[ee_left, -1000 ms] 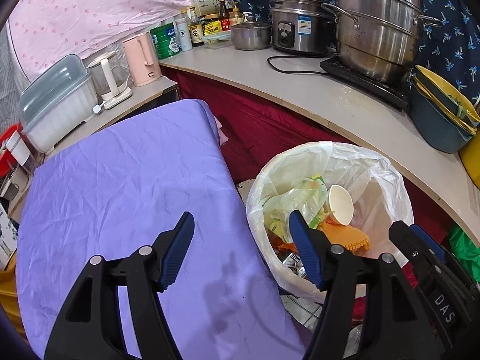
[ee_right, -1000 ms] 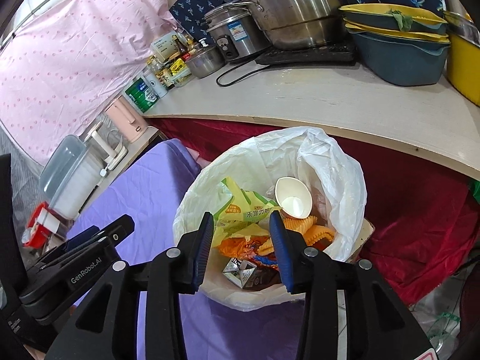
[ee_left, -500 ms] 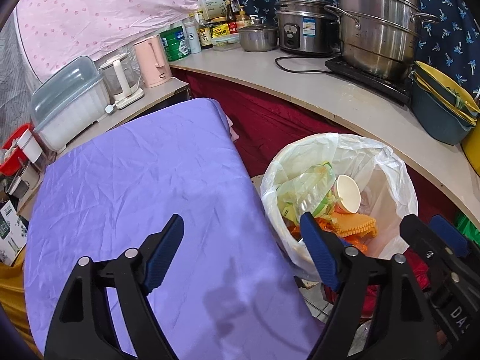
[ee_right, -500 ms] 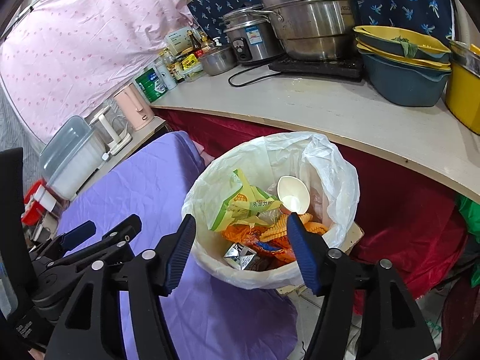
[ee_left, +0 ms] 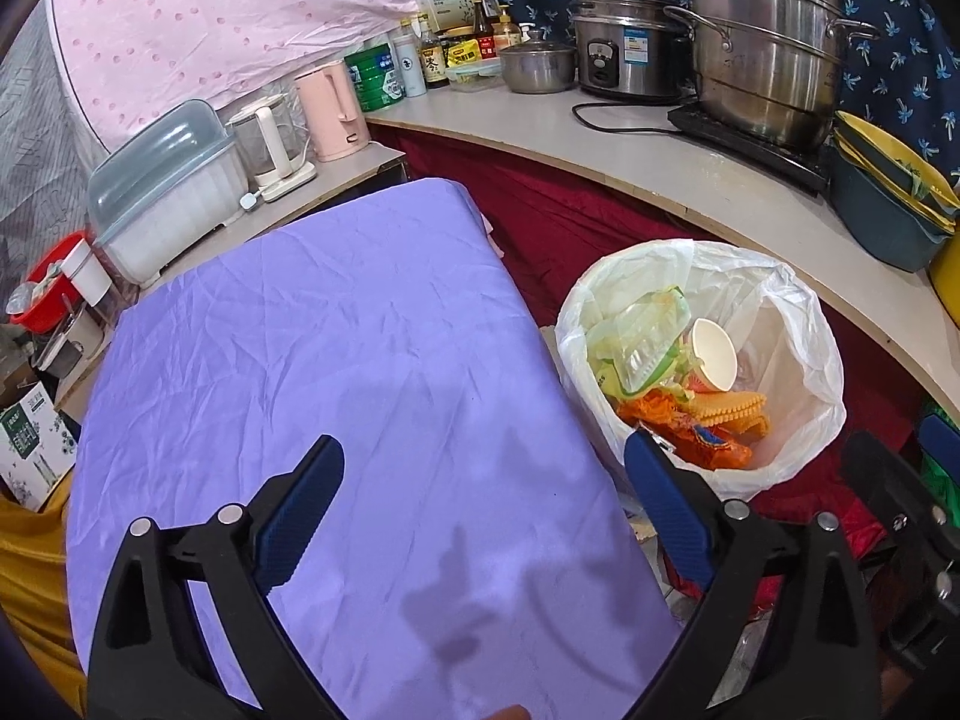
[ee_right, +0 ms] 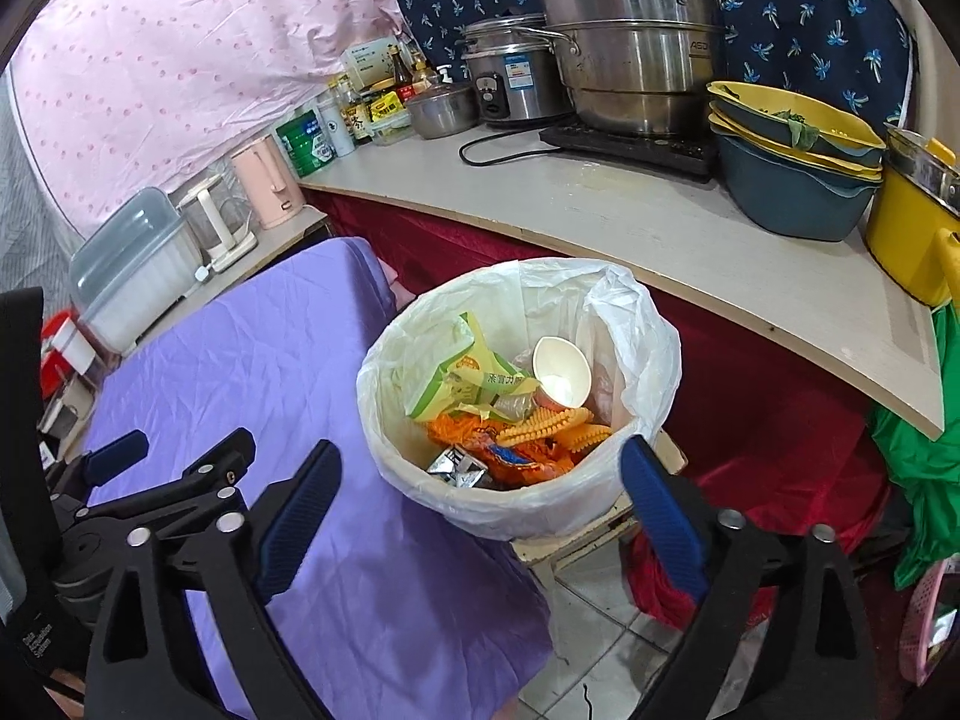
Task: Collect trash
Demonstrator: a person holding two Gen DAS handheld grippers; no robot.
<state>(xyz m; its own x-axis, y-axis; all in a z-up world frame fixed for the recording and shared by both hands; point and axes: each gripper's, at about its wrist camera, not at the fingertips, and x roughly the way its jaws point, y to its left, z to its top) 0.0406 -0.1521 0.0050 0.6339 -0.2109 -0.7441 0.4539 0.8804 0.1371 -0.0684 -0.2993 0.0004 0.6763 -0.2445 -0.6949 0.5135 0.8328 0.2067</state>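
A bin lined with a white plastic bag [ee_left: 804,324] [ee_right: 636,324] stands beside the purple-covered table [ee_left: 312,360] [ee_right: 252,372]. It holds a white paper cup [ee_left: 714,354] [ee_right: 561,372], green snack wrappers [ee_right: 474,384], orange wrappers [ee_left: 702,438] and a crumpled foil carton [ee_right: 456,468]. My left gripper [ee_left: 486,516] is open and empty above the table's right edge. My right gripper [ee_right: 480,516] is open and empty above the bin's near rim. Each gripper shows at the edge of the other's view.
A curved counter [ee_right: 630,222] behind the bin carries steel pots [ee_right: 630,42], a rice cooker [ee_left: 624,48], stacked basins [ee_right: 792,174], bottles and a pink kettle [ee_left: 333,108]. A red cloth [ee_right: 768,450] hangs under it. A dish box [ee_left: 168,198] stands left of the table.
Both grippers have opened wider and pulled back and up from the bin. The trash in the bin has not moved.
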